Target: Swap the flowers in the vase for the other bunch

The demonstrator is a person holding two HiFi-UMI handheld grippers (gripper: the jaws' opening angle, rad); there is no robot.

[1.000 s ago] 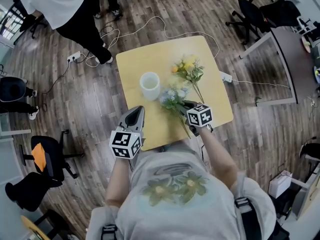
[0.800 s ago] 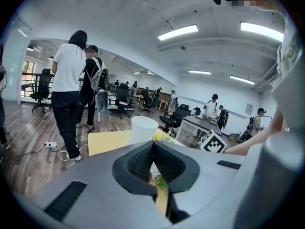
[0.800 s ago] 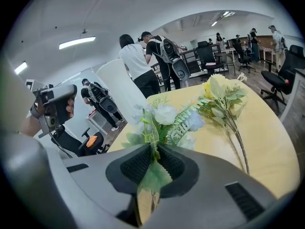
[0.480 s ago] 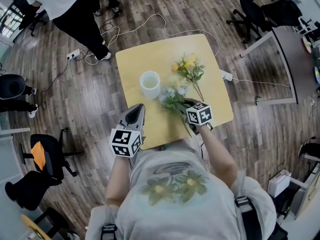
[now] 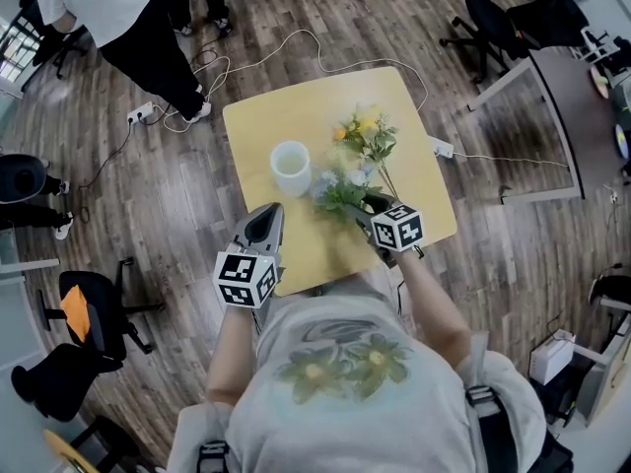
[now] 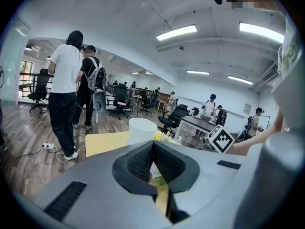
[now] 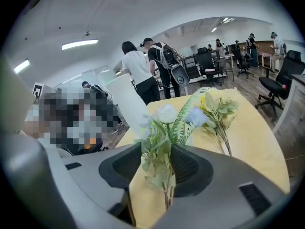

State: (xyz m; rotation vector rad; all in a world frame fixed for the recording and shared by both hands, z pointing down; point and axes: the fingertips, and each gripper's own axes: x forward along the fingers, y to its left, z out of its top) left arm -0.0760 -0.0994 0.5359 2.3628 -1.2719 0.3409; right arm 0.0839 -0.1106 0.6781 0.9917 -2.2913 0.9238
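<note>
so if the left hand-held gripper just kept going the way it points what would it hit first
Probably the white vase, right ahead of the left hand-held gripper, though its downward tilt might meet the table first.

Table (image 5: pixel 296 116) with a vase (image 5: pixel 292 168) and two bunches
The vase stands on the table's left half. The near bunch (image 5: pixel 340 190) is just right of it, toward the front edge. The far bunch (image 5: pixel 370 141) lies behind that, further right. A person (image 5: pixel 108 18) stands beyond the left rear corner, and an office chair (image 5: pixel 488 23) beyond the right rear.
</note>
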